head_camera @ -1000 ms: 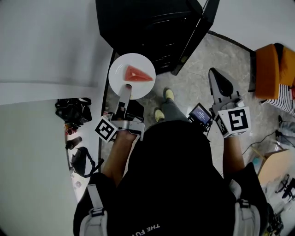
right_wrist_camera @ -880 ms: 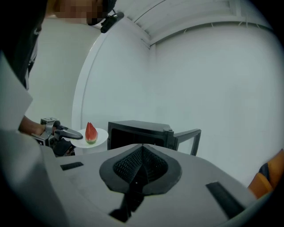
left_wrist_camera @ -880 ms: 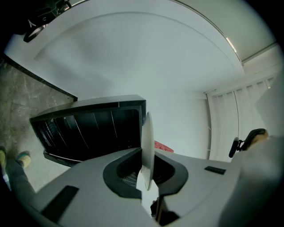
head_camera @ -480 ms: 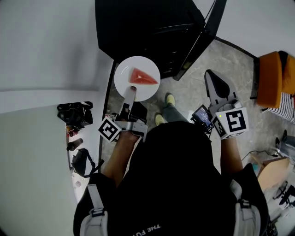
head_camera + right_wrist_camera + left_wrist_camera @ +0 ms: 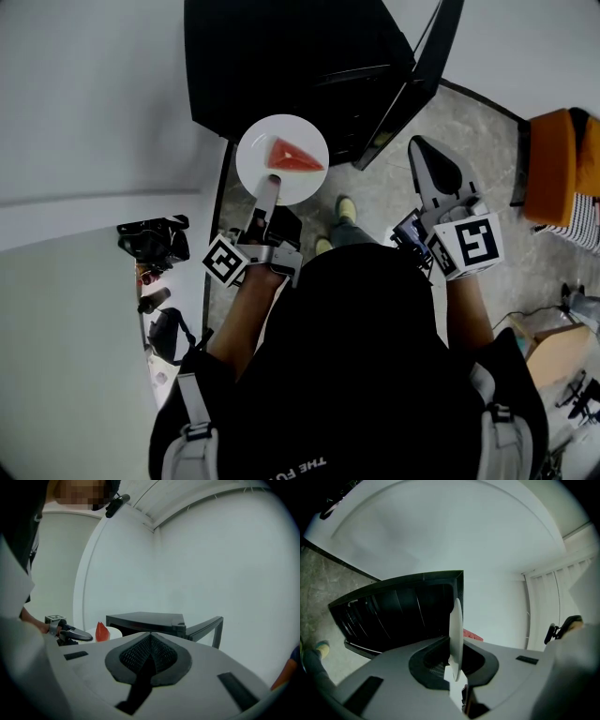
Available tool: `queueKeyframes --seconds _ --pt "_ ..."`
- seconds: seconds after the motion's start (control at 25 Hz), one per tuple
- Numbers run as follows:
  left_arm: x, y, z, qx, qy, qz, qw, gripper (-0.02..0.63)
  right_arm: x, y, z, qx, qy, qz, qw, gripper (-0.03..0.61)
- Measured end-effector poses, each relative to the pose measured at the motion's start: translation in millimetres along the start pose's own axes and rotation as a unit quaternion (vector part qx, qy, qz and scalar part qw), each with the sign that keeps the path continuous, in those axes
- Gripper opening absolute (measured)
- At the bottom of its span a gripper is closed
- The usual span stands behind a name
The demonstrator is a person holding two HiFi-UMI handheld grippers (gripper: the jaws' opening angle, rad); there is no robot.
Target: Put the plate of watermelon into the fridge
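Here's the left gripper [image 5: 269, 184] held out ahead of the person, its jaws pinched onto the near rim of a white plate [image 5: 272, 142]. In the left gripper view the plate [image 5: 455, 630] stands edge-on in the throat of the tool, gripped from both sides, with a bit of red showing just beyond it. That's the watermelon slice [image 5: 298, 157], 1 triangular wedge lying on the far right part of the plate, red flesh up.

The plate is carried in the air just in front of the black fridge [image 5: 291, 66] and level as seen from the head view. It hasn't gone inside. From the right gripper view the plate [image 5: 111, 632] and the wedge [image 5: 101, 631] sit to the left of the fridge [image 5: 145, 619], on the side away from its door. The fridge door [image 5: 417, 80] stands swung open on the person's right, and dark shelves show in the cavity.

Over to the right gripper [image 5: 433, 169]: jaws pressed together, tips meeting, nothing between them. It hangs over the grey stone floor [image 5: 487, 141] just beside the open door's lower edge, not touching it as far as I can tell.

Around them: 2 pale yellow shoes [image 5: 345, 208] on the floor below the plate, a white tabletop [image 5: 66, 309] at the left with dark gear [image 5: 150, 236] at its edge, and an orange seat [image 5: 561, 155] well off to the right.
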State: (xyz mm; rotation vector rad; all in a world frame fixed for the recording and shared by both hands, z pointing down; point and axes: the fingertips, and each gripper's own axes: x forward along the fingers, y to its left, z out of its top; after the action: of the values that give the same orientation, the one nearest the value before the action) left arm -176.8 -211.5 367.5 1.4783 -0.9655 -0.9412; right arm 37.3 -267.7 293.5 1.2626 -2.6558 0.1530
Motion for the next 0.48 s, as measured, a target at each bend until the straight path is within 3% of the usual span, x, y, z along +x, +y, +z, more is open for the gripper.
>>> queueKeyframes --seconds 0.48 --pt "20.7 13.8 -0.3 -0.002 -0.005 0.017 0.9998 0.031 20.1 -15.0 6.1 0.018 -0.008 0.008 1.0 0.006"
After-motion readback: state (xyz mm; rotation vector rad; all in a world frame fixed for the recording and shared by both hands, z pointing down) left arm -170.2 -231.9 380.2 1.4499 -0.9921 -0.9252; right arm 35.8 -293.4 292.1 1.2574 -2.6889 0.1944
